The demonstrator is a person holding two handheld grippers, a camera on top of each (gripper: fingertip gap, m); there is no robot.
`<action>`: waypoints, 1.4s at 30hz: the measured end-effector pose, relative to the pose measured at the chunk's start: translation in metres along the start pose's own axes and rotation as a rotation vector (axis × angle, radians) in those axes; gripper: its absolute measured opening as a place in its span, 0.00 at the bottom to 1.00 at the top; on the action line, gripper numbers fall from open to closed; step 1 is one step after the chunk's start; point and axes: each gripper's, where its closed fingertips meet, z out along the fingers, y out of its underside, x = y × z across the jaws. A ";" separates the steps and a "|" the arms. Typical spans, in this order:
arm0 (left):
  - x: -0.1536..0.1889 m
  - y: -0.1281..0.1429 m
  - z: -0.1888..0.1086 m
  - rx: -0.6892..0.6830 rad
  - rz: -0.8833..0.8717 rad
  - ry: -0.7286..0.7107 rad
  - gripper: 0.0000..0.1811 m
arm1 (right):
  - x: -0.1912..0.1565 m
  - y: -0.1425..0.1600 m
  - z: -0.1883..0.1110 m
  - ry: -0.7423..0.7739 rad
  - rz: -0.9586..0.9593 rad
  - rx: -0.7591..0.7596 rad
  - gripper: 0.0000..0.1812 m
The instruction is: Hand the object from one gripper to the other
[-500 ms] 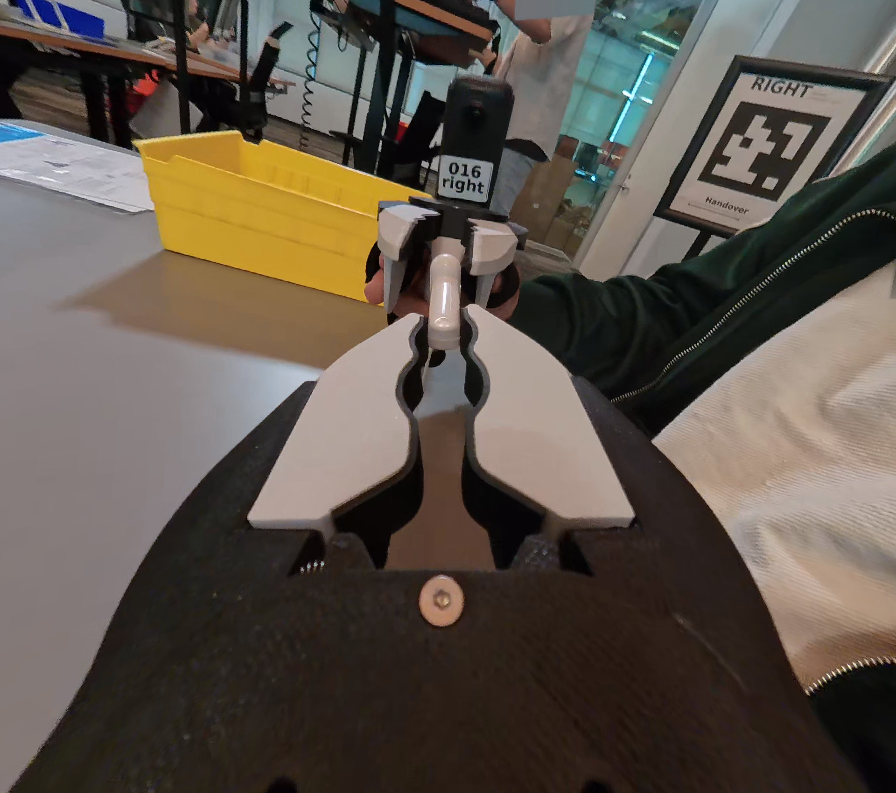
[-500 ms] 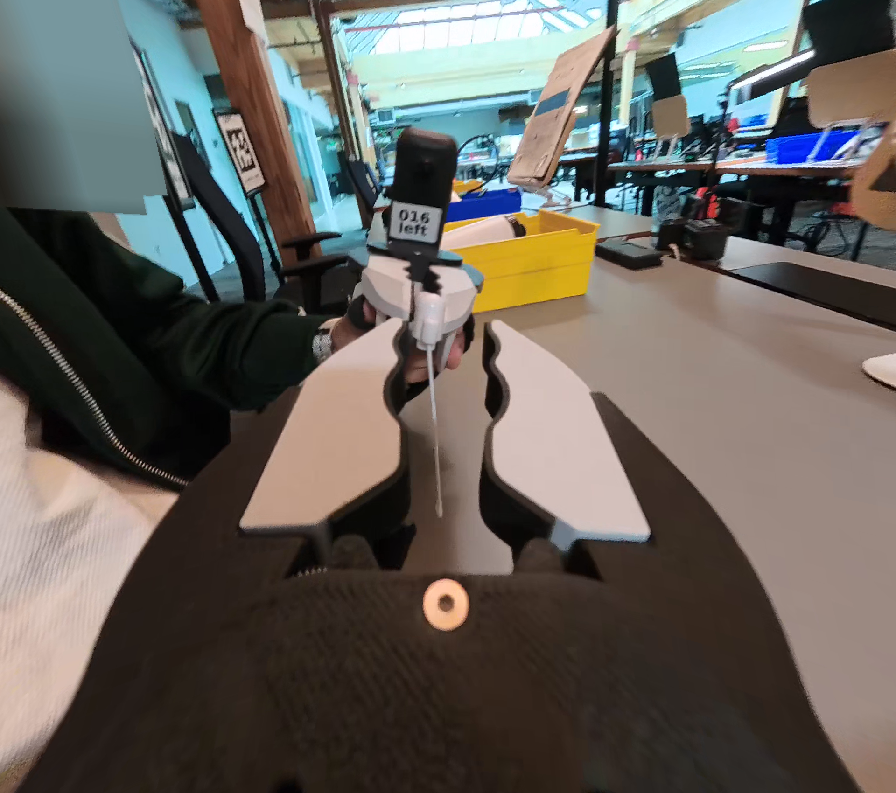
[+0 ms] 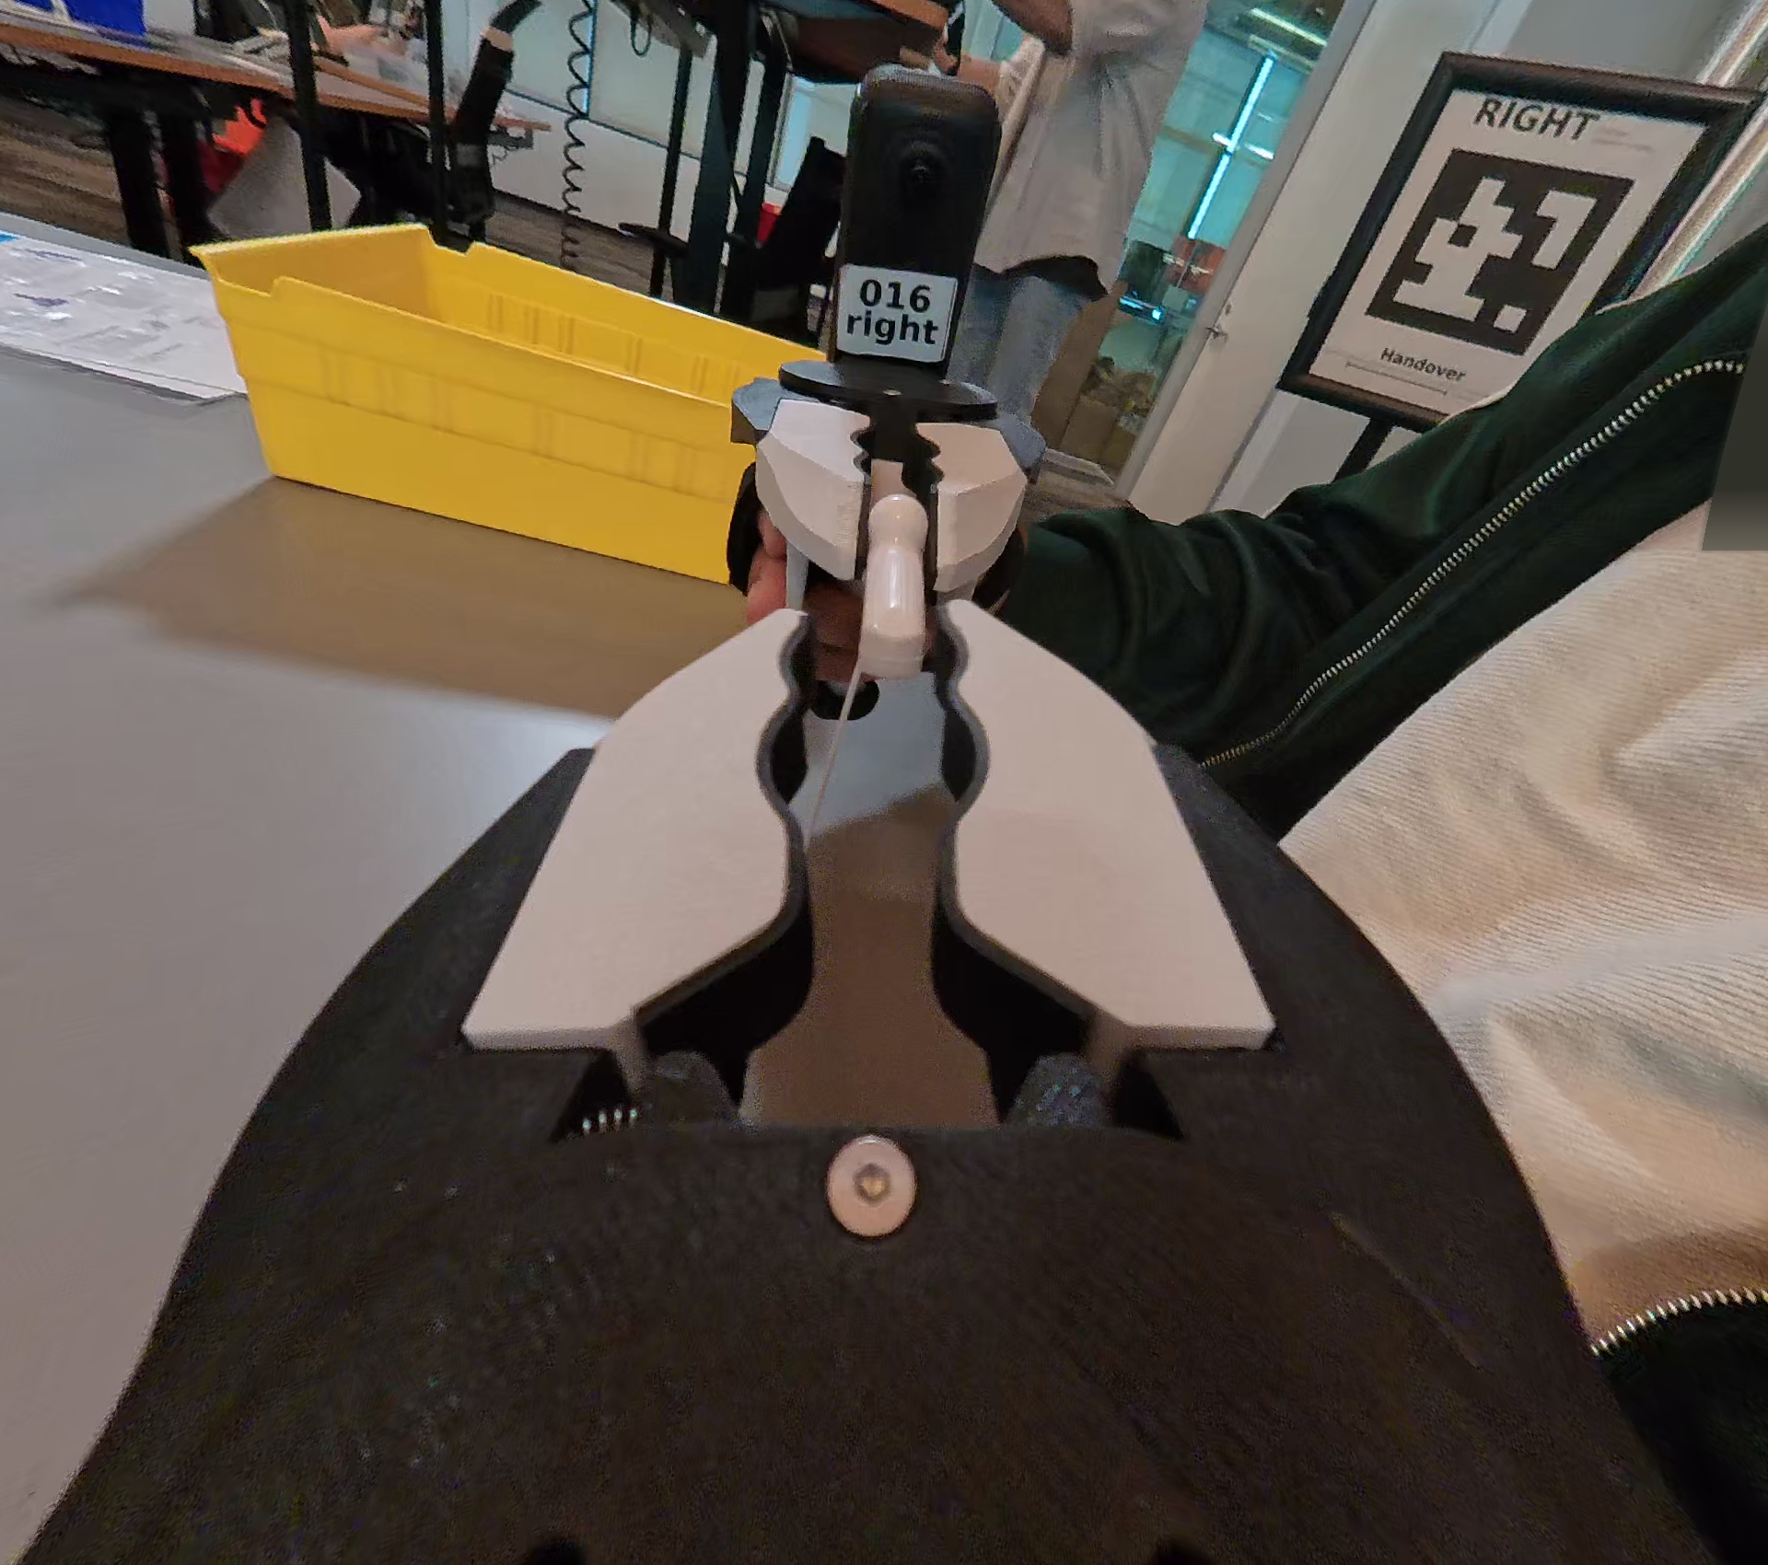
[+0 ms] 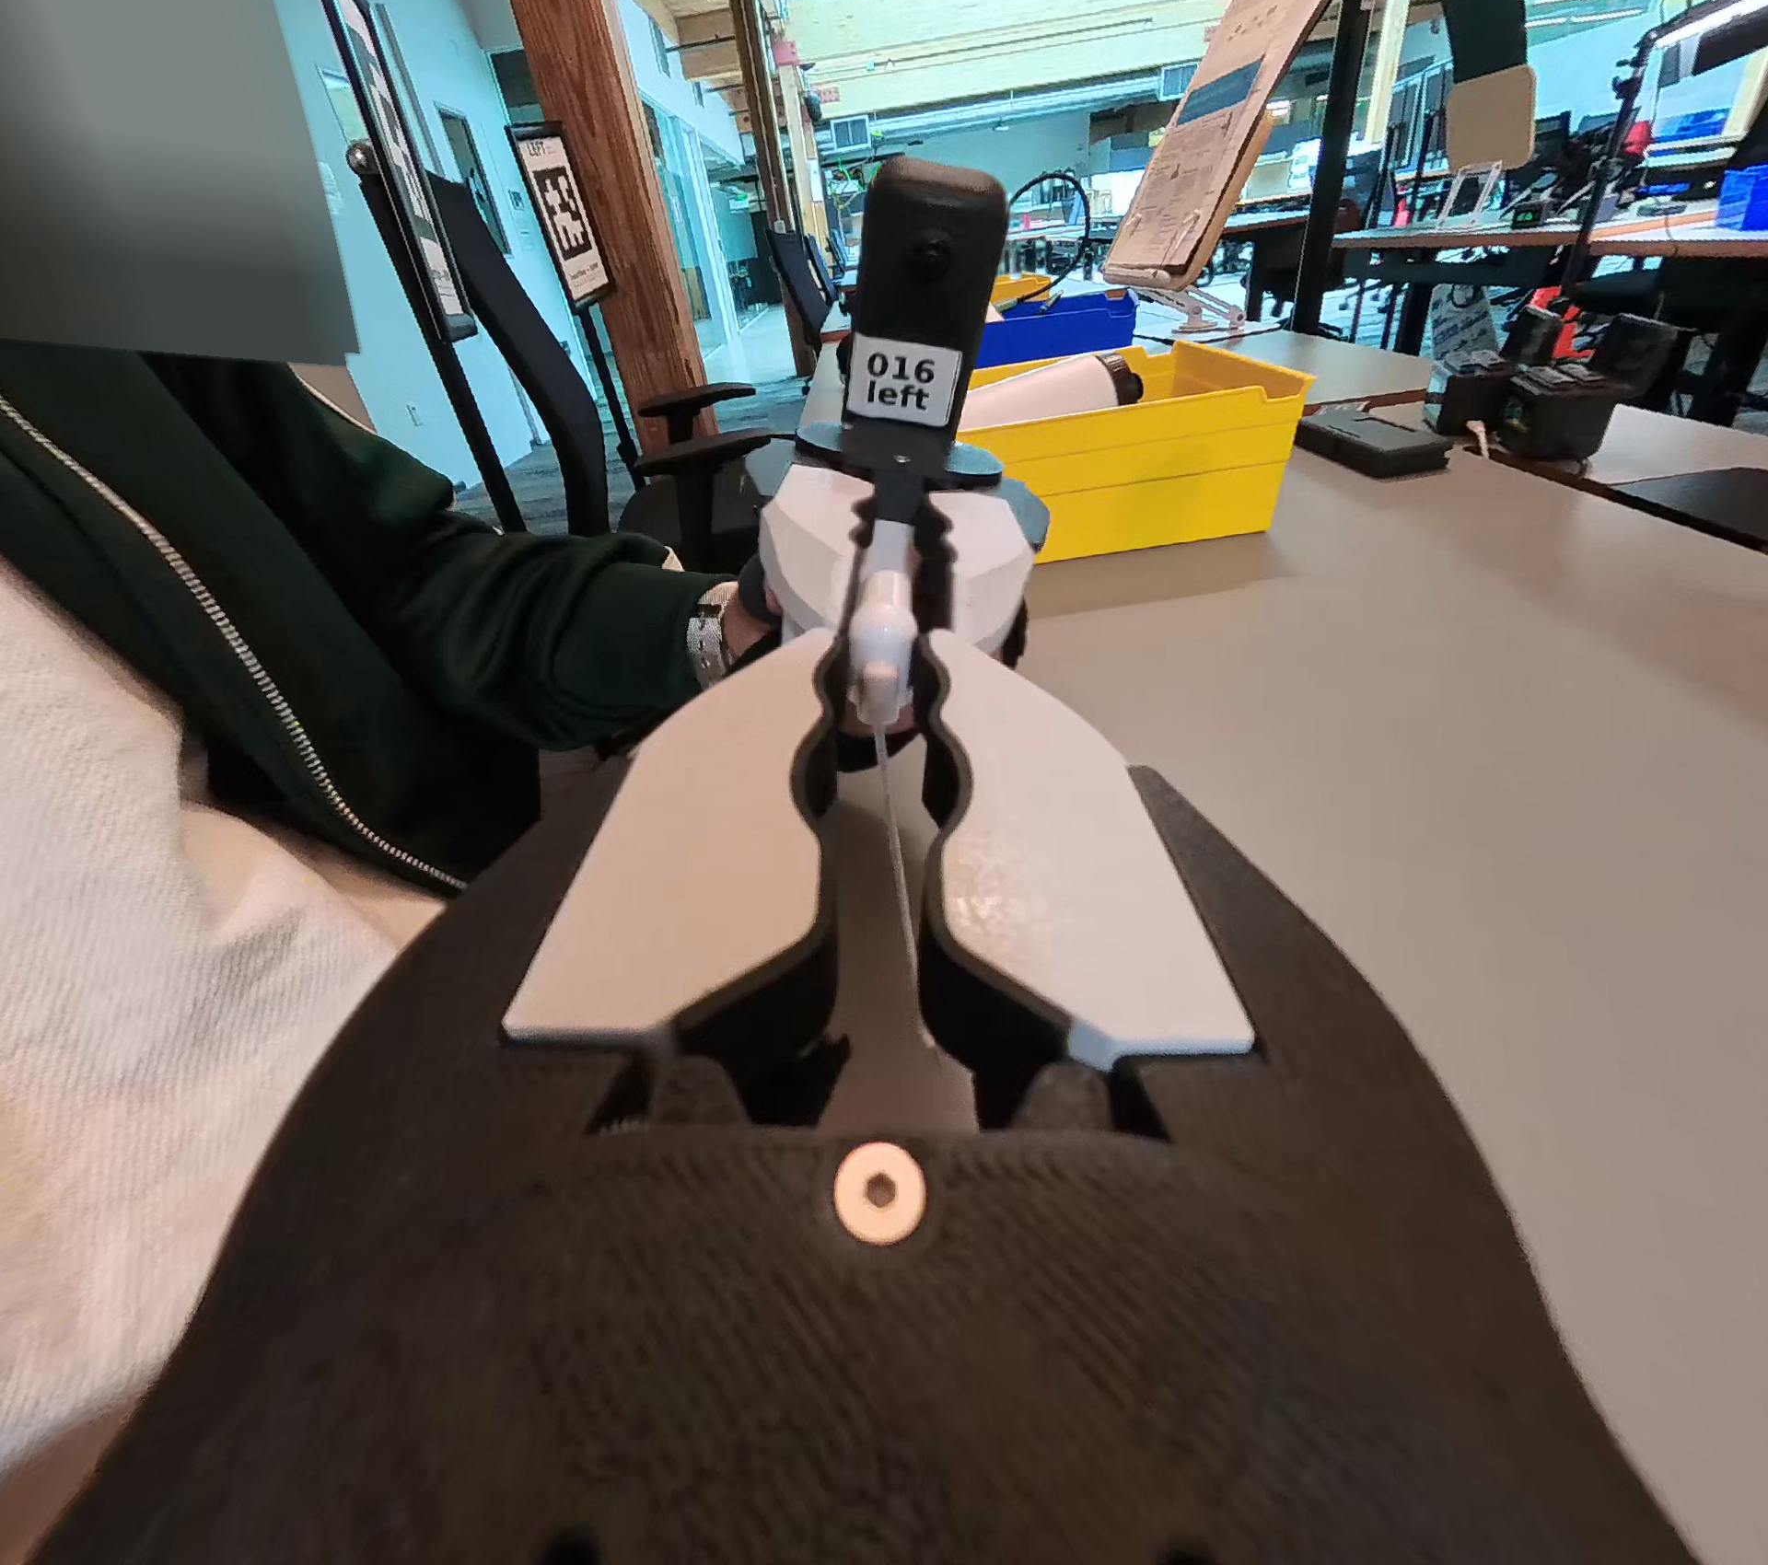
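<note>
Your right gripper (image 4: 871,653) clamped on the white needle tool (image 4: 878,620), left gripper (image 3: 869,631) slightly parted around it, yellow bin (image 3: 478,390) at 10 o'clock.

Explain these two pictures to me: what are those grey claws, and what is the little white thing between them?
No robot here: a person in a green jacket holds a two-finger gripper in each hand, each with its own camera looking along its fingers. One picture is from the left gripper, the other from the right gripper, so each view also shows the other gripper facing it. They meet above a grey table with a yellow bin on it. The small white tool, with a thin pin, is pinched by the right gripper; the left gripper's fingers stand open around it.
</note>
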 end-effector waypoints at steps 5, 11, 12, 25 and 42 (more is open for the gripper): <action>-0.004 0.002 0.000 0.006 -0.020 -0.007 0.21 | 0.004 -0.013 -0.007 0.015 0.031 0.069 0.07; -0.008 0.027 0.012 -0.114 -0.031 -0.022 0.18 | 0.003 -0.039 -0.016 0.022 0.058 0.177 0.07; -0.009 0.031 0.015 -0.131 -0.019 -0.030 0.17 | 0.001 -0.043 -0.016 0.018 0.055 0.187 0.07; 0.006 0.052 0.035 -0.221 0.045 0.018 0.12 | -0.014 -0.064 -0.013 -0.023 0.063 0.260 0.07; -0.004 0.015 0.016 -0.095 0.150 -0.110 0.02 | 0.020 -0.070 -0.033 0.147 0.073 0.410 0.40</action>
